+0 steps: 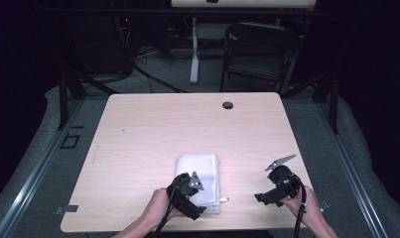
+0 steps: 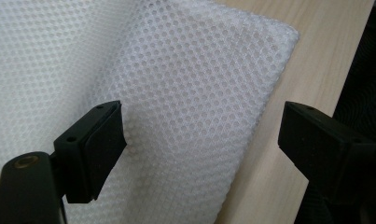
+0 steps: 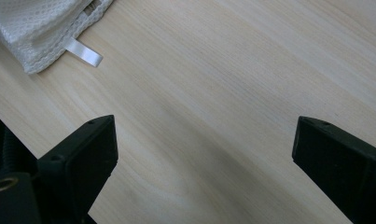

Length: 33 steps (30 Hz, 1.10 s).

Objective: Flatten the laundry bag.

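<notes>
A folded white mesh cloth (image 1: 200,173) lies on the wooden table (image 1: 153,134) near its front edge, with a small white tag (image 1: 224,200) sticking out at its near right corner. My left gripper (image 1: 197,198) hangs over the cloth's near end. In the left gripper view its jaws stand wide apart above the mesh cloth (image 2: 176,84), with the left gripper (image 2: 202,123) open and the pads off the fabric. My right gripper (image 1: 263,197) is to the right of the cloth. In its own view the right gripper (image 3: 204,135) is open over bare wood, with the cloth (image 3: 31,23) and tag (image 3: 85,52) at upper left.
A black round grommet (image 1: 228,105) sits near the table's far edge. Behind the table are a dark folding chair (image 1: 259,49) and a white desk leg (image 1: 194,49). The front edge of the table runs just below both hands.
</notes>
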### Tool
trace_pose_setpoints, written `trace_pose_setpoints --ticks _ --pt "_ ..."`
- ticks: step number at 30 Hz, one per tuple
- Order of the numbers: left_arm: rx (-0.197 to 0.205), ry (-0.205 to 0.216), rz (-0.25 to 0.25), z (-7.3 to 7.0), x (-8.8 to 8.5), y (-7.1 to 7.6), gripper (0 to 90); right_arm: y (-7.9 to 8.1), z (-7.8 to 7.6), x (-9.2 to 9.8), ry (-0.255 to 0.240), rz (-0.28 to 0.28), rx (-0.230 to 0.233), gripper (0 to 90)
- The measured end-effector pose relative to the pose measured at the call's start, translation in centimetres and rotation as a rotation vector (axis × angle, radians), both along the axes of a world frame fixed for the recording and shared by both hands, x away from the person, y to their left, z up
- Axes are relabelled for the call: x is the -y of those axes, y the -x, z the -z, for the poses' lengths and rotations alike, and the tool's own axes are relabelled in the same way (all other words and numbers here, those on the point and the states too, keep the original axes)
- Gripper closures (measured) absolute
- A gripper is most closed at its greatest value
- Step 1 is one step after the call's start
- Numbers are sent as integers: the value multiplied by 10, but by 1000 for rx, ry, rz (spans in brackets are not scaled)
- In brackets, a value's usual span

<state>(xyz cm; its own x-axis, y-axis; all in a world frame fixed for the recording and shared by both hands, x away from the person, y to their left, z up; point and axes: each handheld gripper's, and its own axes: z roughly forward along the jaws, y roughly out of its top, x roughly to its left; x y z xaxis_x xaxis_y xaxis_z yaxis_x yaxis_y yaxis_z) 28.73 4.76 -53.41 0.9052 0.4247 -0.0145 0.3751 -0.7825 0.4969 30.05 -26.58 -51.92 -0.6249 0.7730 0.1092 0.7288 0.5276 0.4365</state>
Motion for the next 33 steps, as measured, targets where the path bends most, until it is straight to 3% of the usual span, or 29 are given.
trace_pose_setpoints --ticks 6,12,14,16,18,23,33 --pt "18 -80 10 14 16 -1 210 1 0 -2 -8 -9 1 77" --pt "37 -111 8 19 21 -1 286 2 1 -3 1 -15 -4 87" --pt "43 -109 9 18 21 -1 311 2 3 -5 -20 -5 -4 96" --pt "43 -107 11 18 22 0 351 2 1 -5 4 -26 -13 107" --pt "42 -97 16 18 21 -1 415 2 2 -6 -7 -30 -15 110" --pt "24 -79 14 18 18 -3 458 2 2 -7 15 -36 -13 123" --pt "11 -49 -3 17 13 -9 623 3 2 -15 6 -59 -14 143"
